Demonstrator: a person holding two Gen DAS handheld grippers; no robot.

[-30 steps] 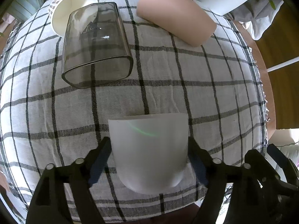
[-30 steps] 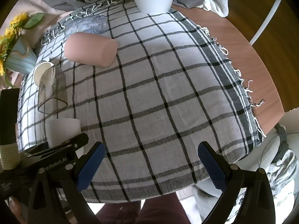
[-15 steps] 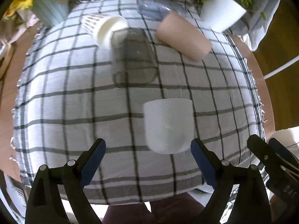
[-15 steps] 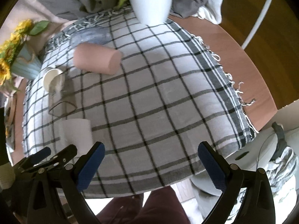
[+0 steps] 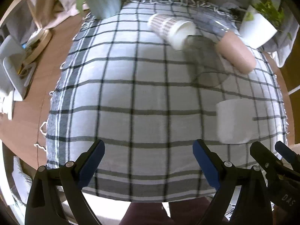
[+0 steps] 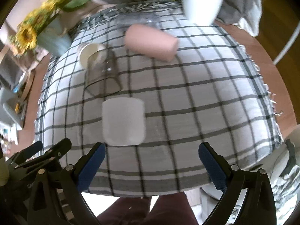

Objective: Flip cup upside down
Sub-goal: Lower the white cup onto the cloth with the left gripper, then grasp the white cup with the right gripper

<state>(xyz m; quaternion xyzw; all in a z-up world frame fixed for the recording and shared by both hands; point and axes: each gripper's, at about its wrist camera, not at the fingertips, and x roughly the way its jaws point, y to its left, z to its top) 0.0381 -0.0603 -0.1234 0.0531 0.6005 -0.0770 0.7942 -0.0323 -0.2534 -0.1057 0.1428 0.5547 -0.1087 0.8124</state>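
Checked cloth covers the table; the white cup stands ahead of the right gripper, both it and the left gripper wide open, empty.

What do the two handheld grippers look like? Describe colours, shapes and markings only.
The left gripper and the right gripper look alike: glossy black plastic clamp arms with silver rivets, and blue textured pads on the fingers. White lettering marks one black body.

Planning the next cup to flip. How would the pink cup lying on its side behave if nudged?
The smooth, round pink cup lying on its side would probably roll across the checked tablecloth. It tapers, so it would likely curve, perhaps toward the clear tumbler. It looks like matte plastic, probably light, not fragile.
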